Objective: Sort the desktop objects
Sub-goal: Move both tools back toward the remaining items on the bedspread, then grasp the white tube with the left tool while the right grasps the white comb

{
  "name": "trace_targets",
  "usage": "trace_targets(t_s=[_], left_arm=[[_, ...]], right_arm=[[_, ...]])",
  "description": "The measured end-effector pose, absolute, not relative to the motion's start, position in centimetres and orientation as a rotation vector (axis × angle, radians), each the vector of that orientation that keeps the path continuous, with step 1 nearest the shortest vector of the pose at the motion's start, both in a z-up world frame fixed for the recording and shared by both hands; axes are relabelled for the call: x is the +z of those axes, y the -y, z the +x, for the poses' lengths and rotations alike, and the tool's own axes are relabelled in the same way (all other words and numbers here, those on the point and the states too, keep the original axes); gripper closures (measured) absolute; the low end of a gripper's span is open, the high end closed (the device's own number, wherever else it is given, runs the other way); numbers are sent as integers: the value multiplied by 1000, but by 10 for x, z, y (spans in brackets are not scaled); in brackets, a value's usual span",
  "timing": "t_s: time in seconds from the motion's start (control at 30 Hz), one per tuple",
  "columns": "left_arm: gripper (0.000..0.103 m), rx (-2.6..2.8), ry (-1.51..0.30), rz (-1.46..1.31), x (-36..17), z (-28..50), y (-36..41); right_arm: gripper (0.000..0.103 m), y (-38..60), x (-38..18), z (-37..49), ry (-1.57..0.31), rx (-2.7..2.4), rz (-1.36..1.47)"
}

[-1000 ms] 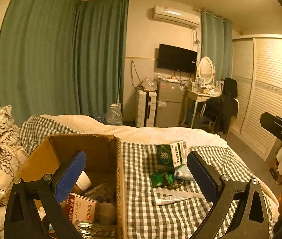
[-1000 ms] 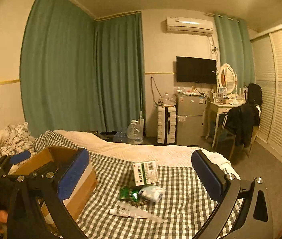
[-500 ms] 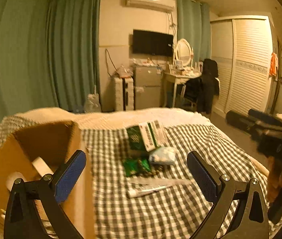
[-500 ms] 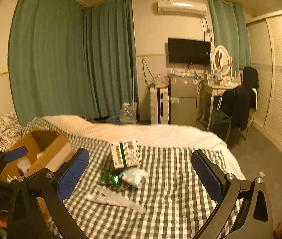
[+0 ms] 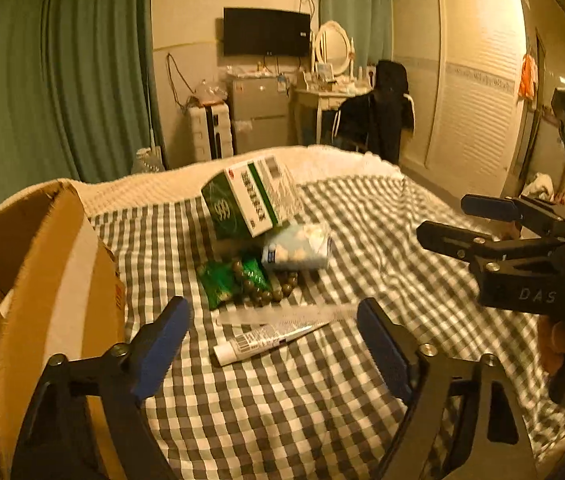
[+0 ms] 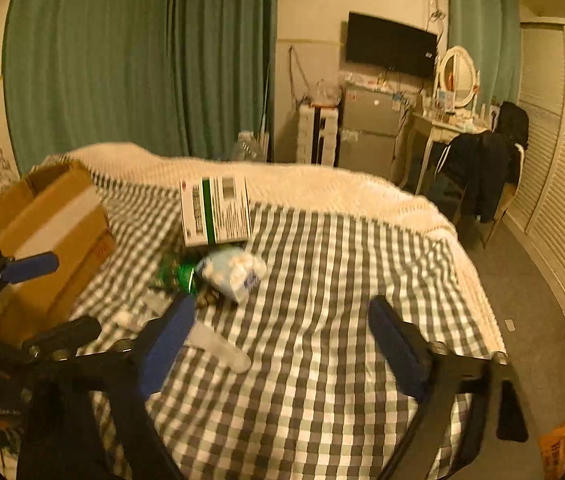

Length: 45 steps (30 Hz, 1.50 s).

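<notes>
Both grippers are hanging over the checked cloth (image 5: pixel 282 408), aimed down at the pile. The left gripper (image 5: pixel 272 340) is standing released, its jaws having just been closing, nothing between them; the tube (image 5: pixel 266 340) is lying just ahead of it. The right gripper (image 6: pixel 282 336) is likewise released, jaws just closing on nothing. The medicine box (image 5: pixel 248 200) is leaning at the pile's far side, with the tissue pack (image 5: pixel 298 250) and green packet (image 5: pixel 226 280) just before it. The carton (image 5: pixel 54 280) is sitting left of the pile.

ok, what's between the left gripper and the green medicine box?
In the left wrist view, left gripper to green medicine box: white tube, clear strip, green packet with beads, tissue pack. Nothing gripped.
</notes>
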<state>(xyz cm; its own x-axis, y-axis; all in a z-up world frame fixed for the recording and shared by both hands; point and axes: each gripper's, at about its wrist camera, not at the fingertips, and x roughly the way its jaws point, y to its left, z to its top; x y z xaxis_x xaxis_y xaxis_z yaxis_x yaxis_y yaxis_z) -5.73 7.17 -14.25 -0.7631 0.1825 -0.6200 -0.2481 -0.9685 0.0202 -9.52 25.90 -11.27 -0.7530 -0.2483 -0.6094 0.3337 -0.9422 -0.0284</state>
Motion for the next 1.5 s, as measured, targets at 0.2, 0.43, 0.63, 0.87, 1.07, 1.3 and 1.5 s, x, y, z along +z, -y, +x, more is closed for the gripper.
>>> trace_targets(t_s=[0.2,0.43,0.63,0.87,1.07,1.3,1.5], left_arm=[[18,2712,-160,-1068,-172,-76,-68],[18,2690,-273,-1126,-194,-86,-73],[18,2681,-311,-1178,-209,-97,-72],[18,2675,-301,-1225,-218,-110,-68],[18,2650,-312,-1263,-228,-117,-70],[18,2636,-350,-1265,-235,-121,-76],[20,2620,-353,-1284,-243,-127,-82]], right_arm=[[38,-244,-137,-102,-296,-2580,971],[49,-214,-176,-113,-448,-2472,1039],[49,-193,-197,-114,-610,-2429,988],[50,-172,-224,-116,-776,-2371,991],[77,-164,-228,-120,-792,-2355,1036],[92,-191,-214,-129,-545,-2337,1190],[99,-212,-197,-128,-355,-2355,1192]])
